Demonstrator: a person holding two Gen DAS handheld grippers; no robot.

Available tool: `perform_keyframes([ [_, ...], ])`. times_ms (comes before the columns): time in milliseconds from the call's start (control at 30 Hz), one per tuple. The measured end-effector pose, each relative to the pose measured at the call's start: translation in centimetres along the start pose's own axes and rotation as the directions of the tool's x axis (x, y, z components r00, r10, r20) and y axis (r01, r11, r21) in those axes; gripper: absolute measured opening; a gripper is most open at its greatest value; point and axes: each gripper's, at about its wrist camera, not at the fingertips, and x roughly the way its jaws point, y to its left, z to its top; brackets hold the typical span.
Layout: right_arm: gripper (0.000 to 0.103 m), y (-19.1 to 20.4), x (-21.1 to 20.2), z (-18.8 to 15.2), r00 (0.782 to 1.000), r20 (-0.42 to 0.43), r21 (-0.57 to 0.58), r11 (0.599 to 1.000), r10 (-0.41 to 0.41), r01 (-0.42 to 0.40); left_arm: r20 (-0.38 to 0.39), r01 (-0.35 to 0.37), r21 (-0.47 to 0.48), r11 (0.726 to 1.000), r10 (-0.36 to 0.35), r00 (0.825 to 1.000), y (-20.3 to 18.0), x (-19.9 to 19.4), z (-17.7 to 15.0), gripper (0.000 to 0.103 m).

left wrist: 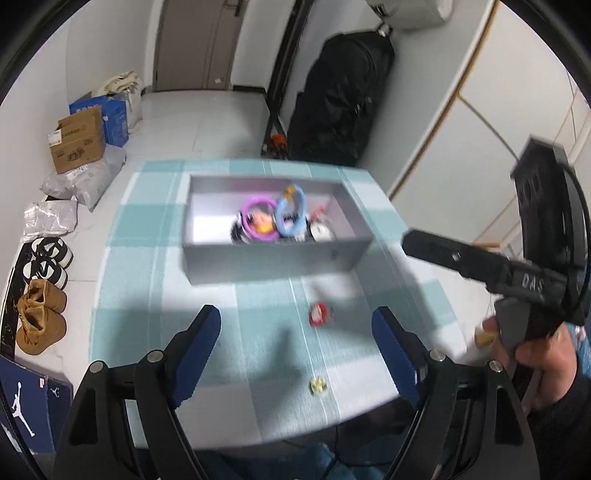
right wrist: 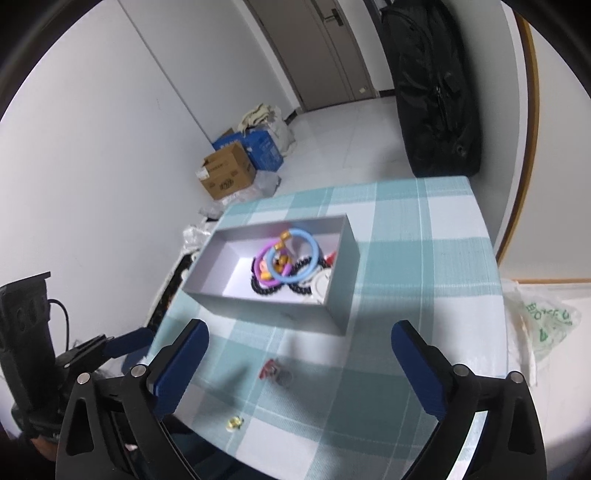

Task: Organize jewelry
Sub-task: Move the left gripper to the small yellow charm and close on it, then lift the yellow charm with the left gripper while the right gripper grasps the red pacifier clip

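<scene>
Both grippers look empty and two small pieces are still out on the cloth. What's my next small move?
Probably lower the open left gripper onto the red piece. It lies loose between the fingers, outside the grey box, nearer it than the yellow piece.

A lived-in home interior is shown, probably an entry area or spare room. A small table (right wrist: pixel 424 236) is covered with a teal and white checked cloth. White glossy floor tiles (left wrist: pixel 207 122) are seen beyond it, leading to a closed grey door (left wrist: pixel 192 44). Along the white wall, cardboard boxes (left wrist: pixel 77 138), grey parcel bags (left wrist: pixel 86 177) and pairs of shoes (tan boots (left wrist: pixel 38 317) and black-and-white sneakers (left wrist: pixel 48 262)) are lined up on the floor. A large black bag (left wrist: pixel 340 96) is propped by the doorway, and a wall air conditioner (left wrist: pixel 413 13) is mounted above it.
</scene>
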Motion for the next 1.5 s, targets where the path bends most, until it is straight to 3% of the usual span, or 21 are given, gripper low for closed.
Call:
perform_keyframes([
  [300, 0.1, -1.1, 0.2, -1.0, 0.999, -0.039, 0.039, 0.999, -0.035, 0.036, -0.115, -0.011, 0.029, 1.0, 0.014, 0.993, -1.2, 1.6, -3.0, 0.081],
  [467, 0.1, -1.6, -0.2, -1.3, 0.999, -0.043, 0.061, 0.998, -0.031, 0.034, -0.202, 0.013, 0.045, 0.999, -0.003, 0.979, -1.5, 2.7, -4.3, 0.081],
  [767, 0.1, -2.2, -0.3, -1.8, 0.996, -0.062, 0.083, 0.994, -0.066, 0.071, -0.215, -0.057, 0.091, 0.994, 0.075, 0.974, -1.4, 3.6, -5.2, 0.08],
  [800, 0.1, -2.3, -0.3, -1.8, 0.996, -0.061, 0.086, 0.994, -0.067, 0.073, -0.214, -0.065, 0.099, 0.993, 0.085, 0.973, -1.4, 3.8, -5.2, 0.077],
  [833, 0.1, -2.3, -0.3, -1.8, 0.996, -0.061, 0.085, 0.993, -0.073, 0.078, -0.215, -0.074, 0.105, 0.992, 0.095, 0.972, -1.3, 3.9, -5.3, 0.067],
  [867, 0.1, -2.3, -0.4, -1.8, 0.995, -0.06, 0.082, 0.993, -0.08, 0.084, -0.211, -0.084, 0.11, 0.99, 0.105, 0.972, -1.3, 3.8, -5.3, 0.065],
  [933, 0.1, -2.0, -0.4, -1.8, 0.993, -0.058, 0.063, 0.992, -0.102, 0.105, -0.204, -0.087, 0.123, 0.989, 0.111, 0.973, -1.5, 3.7, -5.3, 0.048],
  [1167, 0.1, -1.8, -0.3, -1.9, 0.989, -0.058, 0.034, 0.99, -0.135, 0.137, -0.204, -0.071, 0.154, 0.985, 0.102, 0.974, -1.8, 3.9, -5.2, 0.008],
  [1500, 0.1, -1.8, -0.3, -1.9, 0.987, -0.057, 0.025, 0.988, -0.151, 0.153, -0.202, -0.072, 0.143, 0.987, 0.1, 0.974, -1.6, 3.7, -4.8, 0.007],
])
